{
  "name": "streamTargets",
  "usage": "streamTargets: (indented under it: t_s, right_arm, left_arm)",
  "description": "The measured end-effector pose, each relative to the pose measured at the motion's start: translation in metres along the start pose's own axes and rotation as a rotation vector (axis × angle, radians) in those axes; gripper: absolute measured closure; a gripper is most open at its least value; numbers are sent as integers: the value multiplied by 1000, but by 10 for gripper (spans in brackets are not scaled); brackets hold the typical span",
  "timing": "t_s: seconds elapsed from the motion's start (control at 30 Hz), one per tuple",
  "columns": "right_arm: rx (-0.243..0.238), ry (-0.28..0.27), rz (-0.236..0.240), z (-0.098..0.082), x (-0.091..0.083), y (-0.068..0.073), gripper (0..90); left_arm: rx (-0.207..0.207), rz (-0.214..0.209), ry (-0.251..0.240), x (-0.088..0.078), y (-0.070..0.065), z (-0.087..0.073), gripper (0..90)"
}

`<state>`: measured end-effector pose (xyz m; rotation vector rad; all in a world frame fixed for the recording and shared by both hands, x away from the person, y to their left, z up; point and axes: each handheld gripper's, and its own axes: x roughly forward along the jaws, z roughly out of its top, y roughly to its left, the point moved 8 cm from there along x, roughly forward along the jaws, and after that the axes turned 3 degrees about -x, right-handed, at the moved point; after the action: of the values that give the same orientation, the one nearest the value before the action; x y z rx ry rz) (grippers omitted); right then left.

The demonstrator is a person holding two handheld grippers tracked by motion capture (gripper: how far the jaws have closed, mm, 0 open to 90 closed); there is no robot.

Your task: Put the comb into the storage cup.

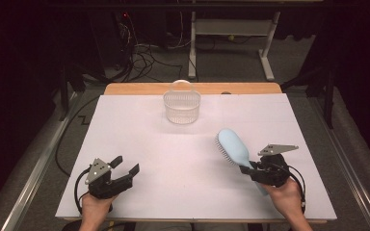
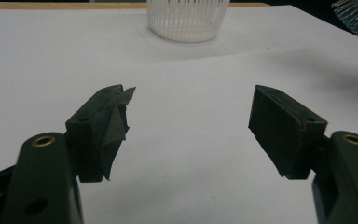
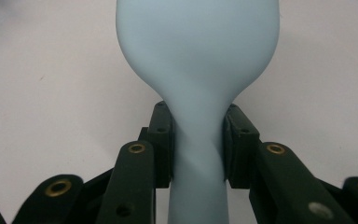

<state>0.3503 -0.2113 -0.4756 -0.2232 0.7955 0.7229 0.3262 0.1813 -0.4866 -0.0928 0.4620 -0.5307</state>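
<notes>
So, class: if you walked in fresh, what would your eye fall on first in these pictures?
Probably the pale blue hairbrush, held by its handle in the right gripper at the table's right, bristles facing left. Next, the clear ribbed basket standing alone near the far edge of the white table. The left gripper waits open, with nothing between its fingers.

A white sheet covers a wooden table, whose bare edge shows along the far side. Near that far edge, about midway across, stands a small clear plastic basket with ribbed walls and a looped handle at its back rim; it is upright. Beyond the table, grey carpet holds a tangle of black cables and the white legs of a desk frame. The room behind is dark
</notes>
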Motion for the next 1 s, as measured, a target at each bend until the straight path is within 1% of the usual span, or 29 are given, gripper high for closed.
streamTargets:
  t_s: [0.07,0.1,0.17,0.2,0.23,0.33,0.4,0.43,0.47,0.53,0.67,0.8,1.0]
  right_arm:
    - [-2,-2,-4,0,-1,1,700]
    - [-6,-5,-4,-1,-1,4,700]
    - [-11,-2,-1,-1,0,6,700]
    - [-21,-1,1,-2,1,7,700]
    - [-16,4,3,-2,2,8,700]
    - [-25,1,8,-2,3,10,700]
    - [-25,-3,11,-1,2,12,700]
    - [-28,-11,15,0,1,13,700]
    - [-29,-13,17,0,1,14,700]
    - [-35,-19,19,2,0,16,700]
    - [-48,-22,27,3,1,19,700]
    - [-50,-28,30,3,-1,20,700]
    - [-55,-36,35,4,-1,23,700]
  left_arm:
    - [-1,-3,-5,0,-1,1,288]
    - [-4,-11,-13,-1,-2,2,287]
    - [1,-12,-14,-1,-3,2,288]
    - [21,-19,-16,-1,-8,3,288]
    - [30,-22,-18,-1,-10,4,288]
    - [52,-43,-24,0,-21,6,288]
    - [58,-48,-20,1,-24,6,287]
    - [74,-55,-20,2,-31,8,287]
    - [78,-70,-22,4,-37,9,287]
    - [83,-98,-24,6,-47,11,286]
    - [109,-131,-5,14,-64,12,287]
    - [114,-170,20,22,-76,14,289]
    - [129,-212,36,32,-92,17,289]
